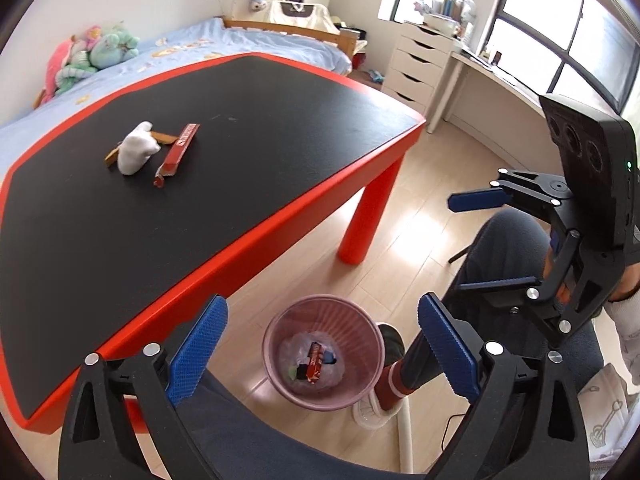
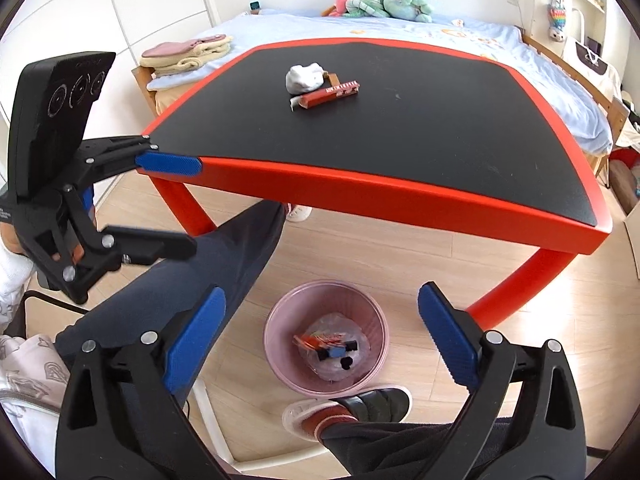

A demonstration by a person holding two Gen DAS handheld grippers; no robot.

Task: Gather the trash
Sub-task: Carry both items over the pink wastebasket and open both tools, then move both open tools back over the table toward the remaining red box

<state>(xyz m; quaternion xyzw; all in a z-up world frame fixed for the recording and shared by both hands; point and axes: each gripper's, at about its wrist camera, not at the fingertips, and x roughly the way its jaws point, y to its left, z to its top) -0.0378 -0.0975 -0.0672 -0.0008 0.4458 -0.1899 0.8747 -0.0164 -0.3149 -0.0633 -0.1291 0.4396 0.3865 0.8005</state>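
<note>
Both the left gripper (image 1: 322, 354) and right gripper (image 2: 322, 346) hang wide open and empty above the bin (image 1: 280, 322), so a drop looks done and the next move is reaching for the tissue (image 1: 138, 152) on the table (image 1: 280, 184) beside the bin.

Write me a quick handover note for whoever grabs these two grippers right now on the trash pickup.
Left gripper: open, empty, held above the pink bin on the floor.
Right gripper: open, empty, also above the bin.
Done: some wrappers already lie in the bin.
Left: on the black table, a crumpled white tissue, a long red wrapper beside it and a brown wrapper partly under the tissue. Pick each up and drop it in the bin.
</note>
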